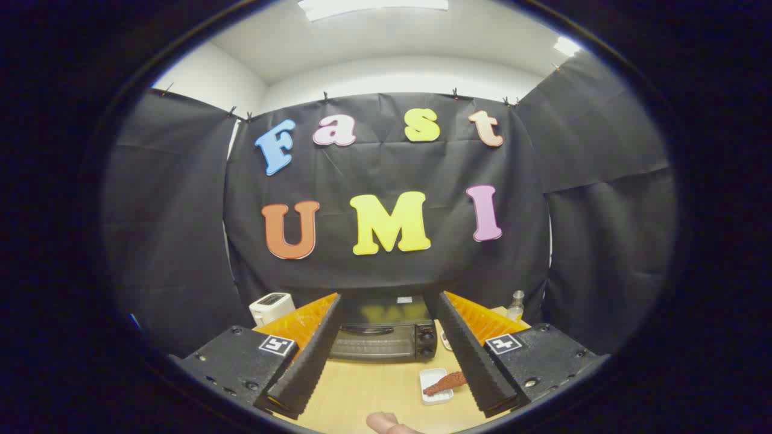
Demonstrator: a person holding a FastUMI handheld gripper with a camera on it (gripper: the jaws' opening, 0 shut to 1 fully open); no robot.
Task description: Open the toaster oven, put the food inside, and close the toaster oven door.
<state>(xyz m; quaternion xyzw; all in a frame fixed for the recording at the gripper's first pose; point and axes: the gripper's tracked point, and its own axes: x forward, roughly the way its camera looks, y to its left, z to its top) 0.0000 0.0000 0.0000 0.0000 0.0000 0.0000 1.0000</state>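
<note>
Toaster oven (pixel 384 334): standing at the back of the worktop (pixel 368 389), door closed, its sides being hidden behind the fingers. Food (pixel 445 383): reddish piece lying in a small white tray (pixel 429 378), partly being covered by the right finger. Tool (pixel 386 401): fingers spreading wide, holding nothing, hovering above the worktop and pointing at the oven. Fingertip of a person (pixel 386 423): cut off below. White toaster (pixel 271 307) and a bottle (pixel 516 306): flanking the oven, hard to make out.

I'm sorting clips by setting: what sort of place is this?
Probably a staged kitchen booth: a toaster oven and white toaster stand on a wooden table against black cloth walls. The gripper hangs open.
</note>
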